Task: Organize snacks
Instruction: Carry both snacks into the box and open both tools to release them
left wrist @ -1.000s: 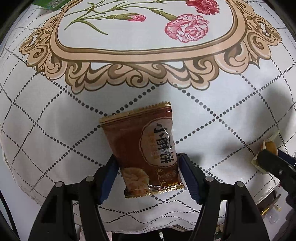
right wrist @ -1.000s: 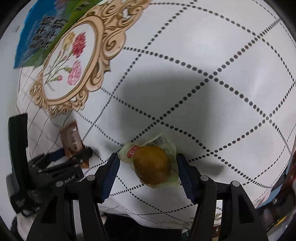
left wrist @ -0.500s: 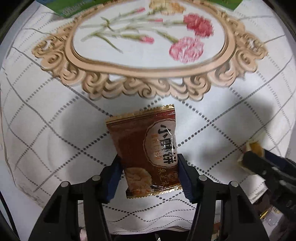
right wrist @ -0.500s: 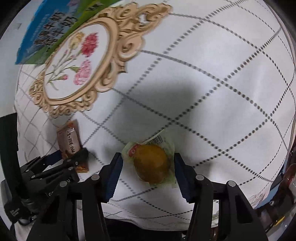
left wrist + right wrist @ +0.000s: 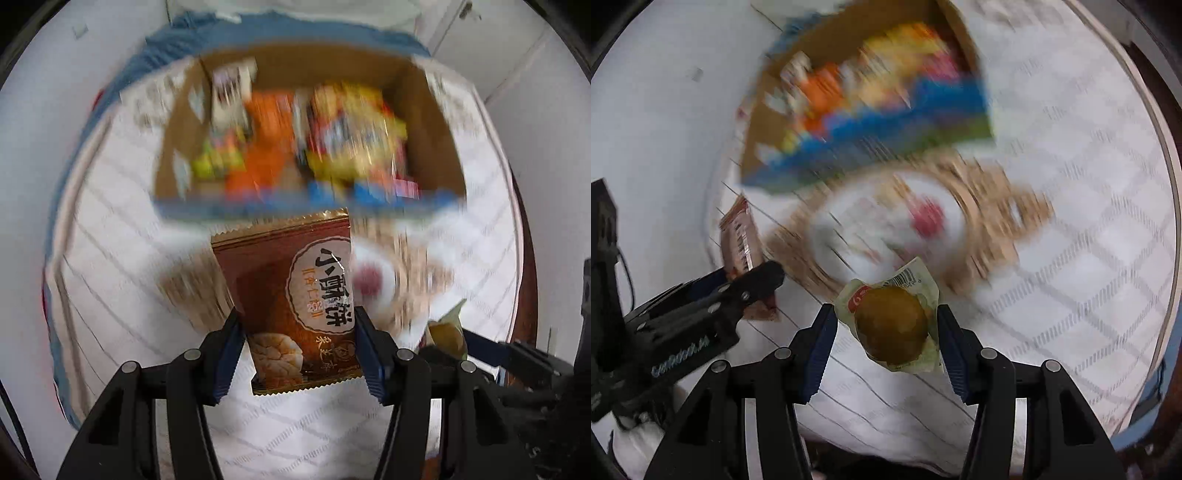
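Brown biscuit packet (image 5: 291, 314) sits clamped between left jaws; wrapped round cake (image 5: 892, 325) clamped between right jaws.

Floral patterned tablecloth (image 5: 1071, 258) over table; white wall (image 5: 92, 92).

Black claw (image 5: 299, 350) arms with silver screws carry ribbed blue pads (image 5: 229, 354).

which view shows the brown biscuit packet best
The left wrist view: the brown biscuit packet sits front-on and sharp between the left gripper pads. The right wrist view shows it only small, edge-on and blurred at the left.
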Demonstrator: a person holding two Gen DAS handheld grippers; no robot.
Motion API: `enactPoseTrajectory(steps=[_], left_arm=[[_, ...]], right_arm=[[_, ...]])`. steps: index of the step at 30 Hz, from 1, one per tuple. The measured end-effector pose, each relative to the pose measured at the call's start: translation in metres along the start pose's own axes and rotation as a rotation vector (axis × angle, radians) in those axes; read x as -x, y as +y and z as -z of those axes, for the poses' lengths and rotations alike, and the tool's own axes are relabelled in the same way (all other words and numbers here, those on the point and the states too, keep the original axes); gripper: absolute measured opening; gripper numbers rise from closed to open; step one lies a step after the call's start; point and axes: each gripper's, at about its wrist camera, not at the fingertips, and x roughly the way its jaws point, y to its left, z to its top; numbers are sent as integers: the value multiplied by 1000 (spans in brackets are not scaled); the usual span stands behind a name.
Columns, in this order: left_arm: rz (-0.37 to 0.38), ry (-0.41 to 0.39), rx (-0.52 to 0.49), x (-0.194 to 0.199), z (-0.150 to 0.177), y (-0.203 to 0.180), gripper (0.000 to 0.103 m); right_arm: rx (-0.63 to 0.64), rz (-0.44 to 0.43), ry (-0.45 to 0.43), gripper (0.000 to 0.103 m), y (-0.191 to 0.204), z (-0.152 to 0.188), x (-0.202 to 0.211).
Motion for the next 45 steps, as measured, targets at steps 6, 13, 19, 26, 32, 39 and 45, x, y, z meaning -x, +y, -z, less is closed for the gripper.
enactPoseTrajectory(steps=[6,13,19,26,32,39,45], left_arm=[[-35,1,-15,-4,-87,33,54],[-18,160,24,-72,-135,64,54],[1,232,40,-112,-142,74,55],[-12,253,97,-131,-136,85,64],[1,213,120,-124,-134,84,83],[-16,140,91,-99,-138,66,92],[-54,88,62,-75,-139,57,102]], right_arm=[[41,-25,-75,57,47,-73,1],[59,-3,-36,57,74,-154,-62],[48,18,27,57,67,-169,-106],[87,97,142,95,66,-172,-155],[91,137,94,96,64,-176,-141],[97,235,32,96,55,-178,-114],[92,334,-29,98,41,-175,-86]])
